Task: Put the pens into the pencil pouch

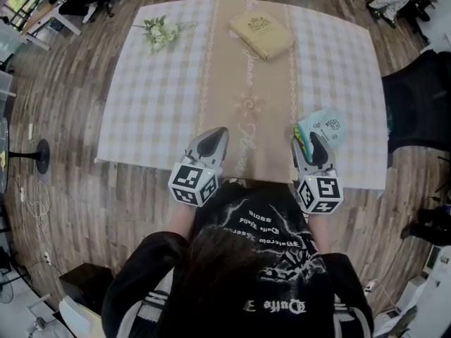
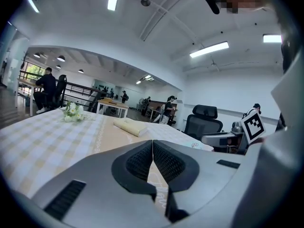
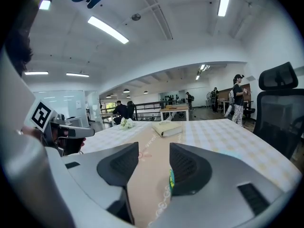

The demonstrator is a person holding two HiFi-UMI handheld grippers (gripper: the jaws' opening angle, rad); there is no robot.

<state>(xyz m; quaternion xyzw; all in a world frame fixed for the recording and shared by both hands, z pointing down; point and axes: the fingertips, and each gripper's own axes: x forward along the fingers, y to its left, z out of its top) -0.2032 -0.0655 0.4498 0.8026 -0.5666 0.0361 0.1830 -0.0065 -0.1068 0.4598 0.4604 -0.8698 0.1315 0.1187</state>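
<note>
Nearest, one person in a black printed shirt [image 1: 271,248]; just ahead at the near worktop [image 1: 155,104] edge, two tongs: left tongs [image 1: 219,132] pressed together on nothing, right tongs [image 1: 314,138] spread wide, only cloth between them. One light-blue pencil pouch [image 1: 326,127] lies just beyond the right tongs, coloured pens [image 1: 301,138] bunched at its left side, number unreadable. Farther off: one tan book [image 1: 261,34], one flower sprig [image 1: 161,31], well apart.

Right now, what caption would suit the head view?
Person at a checked table: left gripper shut, right gripper open by a pale blue pouch.
</note>
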